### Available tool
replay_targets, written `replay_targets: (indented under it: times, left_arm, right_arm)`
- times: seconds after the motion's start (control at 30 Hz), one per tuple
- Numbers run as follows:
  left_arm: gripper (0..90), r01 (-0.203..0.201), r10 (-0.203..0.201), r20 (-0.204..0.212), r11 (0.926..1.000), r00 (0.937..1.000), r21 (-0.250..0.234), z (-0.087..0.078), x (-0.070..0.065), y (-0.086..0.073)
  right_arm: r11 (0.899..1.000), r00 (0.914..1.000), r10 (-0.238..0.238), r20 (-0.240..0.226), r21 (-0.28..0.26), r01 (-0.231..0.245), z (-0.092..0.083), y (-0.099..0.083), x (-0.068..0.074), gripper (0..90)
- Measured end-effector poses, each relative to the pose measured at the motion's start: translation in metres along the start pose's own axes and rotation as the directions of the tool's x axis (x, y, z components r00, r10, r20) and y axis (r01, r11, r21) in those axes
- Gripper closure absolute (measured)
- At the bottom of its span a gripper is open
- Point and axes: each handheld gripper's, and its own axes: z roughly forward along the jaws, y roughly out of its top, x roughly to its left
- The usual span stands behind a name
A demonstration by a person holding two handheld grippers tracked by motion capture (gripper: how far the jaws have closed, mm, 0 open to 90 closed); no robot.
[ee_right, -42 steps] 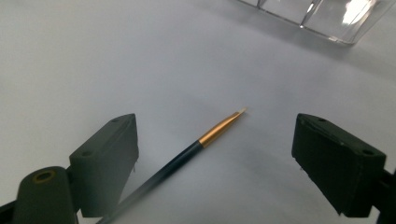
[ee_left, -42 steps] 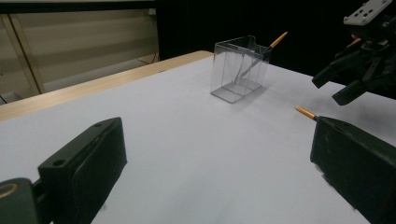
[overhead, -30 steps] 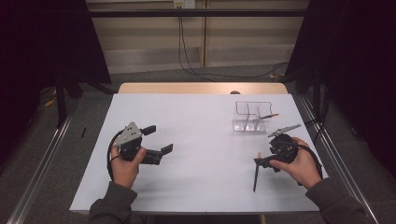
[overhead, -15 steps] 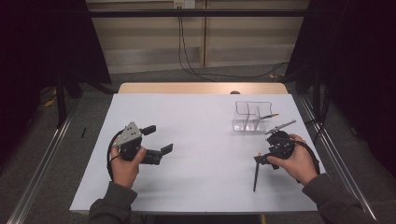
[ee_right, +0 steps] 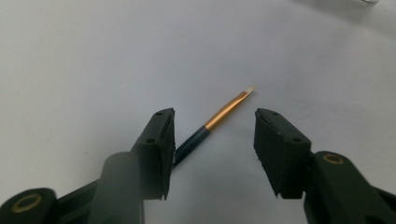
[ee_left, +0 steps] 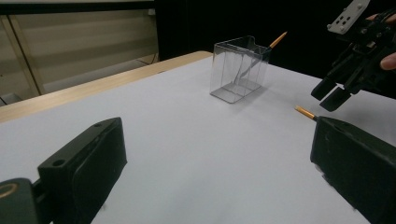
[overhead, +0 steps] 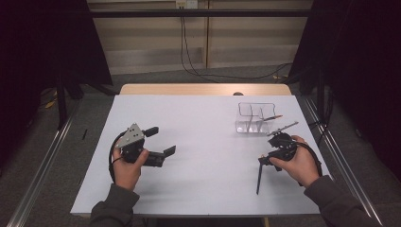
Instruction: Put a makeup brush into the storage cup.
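Thin dark brush (ee_right: 219,120) with copper ferrule — flat on white table (overhead: 203,142), near clear organiser (overhead: 256,118). Right gripper (ee_right: 212,140): jaws just closing, half-shut, astride the brush's ferrule end, pads not yet pressing it. Left gripper (ee_left: 215,158): jaws wide apart, nothing between — held above bare table, well apart from brush.

1. Thin brush (ee_right: 219,122): dark handle, gold ferrule, pale tip; laid flat on the white table, seen between the right gripper's parted jaws, nearer one of them.
2. In the high view its dark handle (overhead: 258,178) is seen pointing toward the near table edge.
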Motion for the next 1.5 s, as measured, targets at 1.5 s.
replay_targets:
  times: [1.5]
  left_arm:
    - [3.2, -0.003, 0.003, -0.005, 1.0000, 1.0000, 0.002, 0.000, 0.001, 0.000]
  right_arm:
    - [0.997, 0.9993, 0.025, 0.027, 0.074, -0.027, 0.020, -0.007, 0.003, 72.7]
